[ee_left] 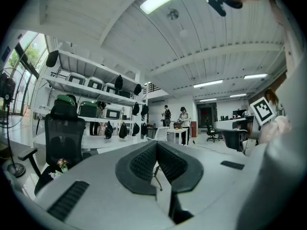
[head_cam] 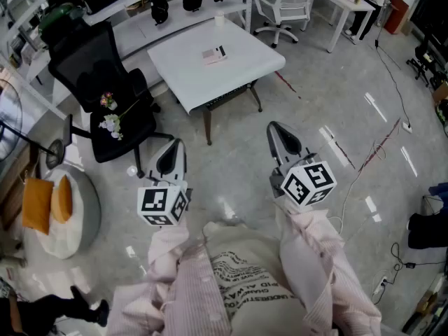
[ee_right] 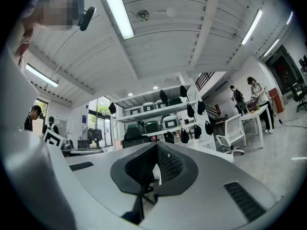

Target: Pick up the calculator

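Note:
The calculator (head_cam: 214,54), a small flat pale thing with a dark end, lies near the middle of a white table (head_cam: 245,65) some way ahead of me. Both grippers are held level over the floor, well short of the table. In the head view my left gripper (head_cam: 171,150) is at lower left and my right gripper (head_cam: 278,134) at lower right. Along the left gripper (ee_left: 156,148) the black pads meet with nothing between them. The right gripper (ee_right: 157,150) looks the same, its jaws pressed together and empty. The calculator does not show in either gripper view.
A black office chair (head_cam: 105,89) with a small bunch of flowers (head_cam: 110,116) on its seat stands left of the table. A white chair (head_cam: 287,5) and desk are behind it. Orange cushions (head_cam: 45,201) and a fan (head_cam: 59,149) sit at the left. Cables (head_cam: 381,149) trail on the floor at right.

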`<move>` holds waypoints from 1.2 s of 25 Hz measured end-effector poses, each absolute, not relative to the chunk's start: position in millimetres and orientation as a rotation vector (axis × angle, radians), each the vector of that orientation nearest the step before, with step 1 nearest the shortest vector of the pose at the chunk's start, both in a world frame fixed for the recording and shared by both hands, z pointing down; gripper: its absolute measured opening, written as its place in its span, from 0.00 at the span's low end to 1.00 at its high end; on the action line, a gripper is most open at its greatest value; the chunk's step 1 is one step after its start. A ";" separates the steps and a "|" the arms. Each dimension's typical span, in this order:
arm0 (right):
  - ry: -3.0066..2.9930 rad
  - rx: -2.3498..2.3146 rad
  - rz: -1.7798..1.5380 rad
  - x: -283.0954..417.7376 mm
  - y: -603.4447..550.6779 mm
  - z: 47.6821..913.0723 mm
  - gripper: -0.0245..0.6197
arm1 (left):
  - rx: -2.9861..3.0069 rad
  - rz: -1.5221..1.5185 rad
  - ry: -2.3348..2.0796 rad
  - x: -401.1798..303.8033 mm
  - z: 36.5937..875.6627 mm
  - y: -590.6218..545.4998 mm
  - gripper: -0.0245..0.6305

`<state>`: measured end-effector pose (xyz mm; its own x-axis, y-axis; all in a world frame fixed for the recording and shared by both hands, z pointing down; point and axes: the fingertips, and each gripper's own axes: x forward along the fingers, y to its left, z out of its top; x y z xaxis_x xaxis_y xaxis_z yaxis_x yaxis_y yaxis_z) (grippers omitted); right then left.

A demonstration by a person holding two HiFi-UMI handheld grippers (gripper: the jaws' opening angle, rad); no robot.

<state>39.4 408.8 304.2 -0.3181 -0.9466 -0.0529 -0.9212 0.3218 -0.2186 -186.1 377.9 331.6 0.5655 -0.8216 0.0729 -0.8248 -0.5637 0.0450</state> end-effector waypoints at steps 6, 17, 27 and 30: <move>2.416 -1.697 -0.230 43.9 403.7 307.1 0.04 | 2.700 0.078 -1.416 -176.6 337.9 377.3 0.04; 2.461 -1.677 -0.346 65.7 391.8 329.4 0.16 | 2.668 0.069 -1.428 -155.4 348.8 379.3 0.04; 2.452 -1.623 -0.463 76.6 370.2 341.2 0.32 | 2.640 0.080 -1.447 -148.0 356.0 362.9 0.04; 2.449 -1.620 -0.473 79.1 358.2 343.8 0.34 | 2.630 0.079 -1.448 -146.5 358.8 352.1 0.04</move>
<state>79.1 358.2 343.8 -0.3969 -0.9172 0.0352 -0.8644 0.3606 -0.3505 -146.5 352.1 358.8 0.5358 -0.8369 0.1119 -0.8441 -0.5277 0.0953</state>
